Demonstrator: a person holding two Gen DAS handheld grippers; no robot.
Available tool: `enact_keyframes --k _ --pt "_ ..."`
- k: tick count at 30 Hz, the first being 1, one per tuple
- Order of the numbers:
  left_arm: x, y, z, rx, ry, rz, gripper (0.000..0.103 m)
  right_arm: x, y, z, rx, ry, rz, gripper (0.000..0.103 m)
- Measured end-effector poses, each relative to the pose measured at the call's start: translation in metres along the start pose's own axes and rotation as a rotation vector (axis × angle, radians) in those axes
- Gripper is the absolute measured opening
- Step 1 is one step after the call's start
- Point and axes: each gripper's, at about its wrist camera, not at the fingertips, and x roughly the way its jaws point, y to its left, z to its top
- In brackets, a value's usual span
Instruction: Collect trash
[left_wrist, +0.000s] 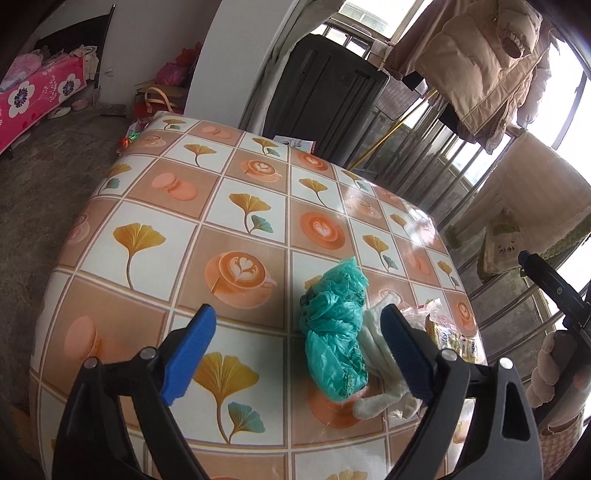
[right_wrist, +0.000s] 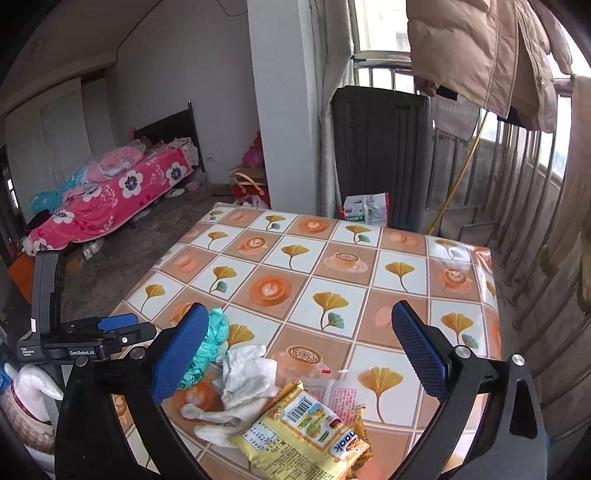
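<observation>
Landmark: table (left_wrist: 155, 221) under a glossy cloth printed with ginkgo leaves, coffee cups and macarons; every place below is given relative to it.
Left gripper (left_wrist: 295, 350): jaws spread wide above the table's near part; nothing between the blue pads (left_wrist: 190, 354), which touch nothing.
Right gripper (right_wrist: 306, 350): jaws spread wide above the near edge of the table; the pads are clear of all items.
Green plastic bag (left_wrist: 334, 332): crumpled, lying on the table near its near edge, in the gap of the left gripper but closer to its right-hand finger; not gripped.
White tissue (right_wrist: 247, 380): crumpled, on the table, touching the green plastic bag on one side and reaching under the edge of the yellow wrapper.
Yellow snack wrapper (right_wrist: 299, 432): flat on the table at its near edge, barcode side up, partly over the white tissue.
Clear wrapper (right_wrist: 338, 391): on the table, just beside the yellow snack wrapper, partly under it.
Trash grouping: all four pieces lie together in one cluster at the near edge of the table; the rest of the cloth shows only its print.
Beyond the table: dark cabinet (right_wrist: 380, 155) past the far edge; bed with a pink flowered cover (right_wrist: 110, 199) well apart from the far left corner.
</observation>
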Motion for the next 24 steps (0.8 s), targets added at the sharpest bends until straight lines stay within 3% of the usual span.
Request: enact_keyframes --k 5,9,16,24 --pt "-0.005 0.005 0.005 -0.022 -0.055 -0.019 0.098 0.002 0.013 -0.002 -0.021 -0.021 0.010 0.095" --pt "0.001 0.005 0.005 -0.025 -0.008 -0.047 0.098 0.018 0.025 -0.013 0.009 0.075 0.074 0.094" --pt "0.004 -0.002 -0.008 0.068 0.018 -0.055 0.097 0.048 0.038 -0.031 0.065 0.272 0.126 0.072" --pt "0.019 0.003 -0.015 0.064 0.088 -0.127 0.076 0.060 0.043 -0.045 0.047 0.395 0.122 0.053"
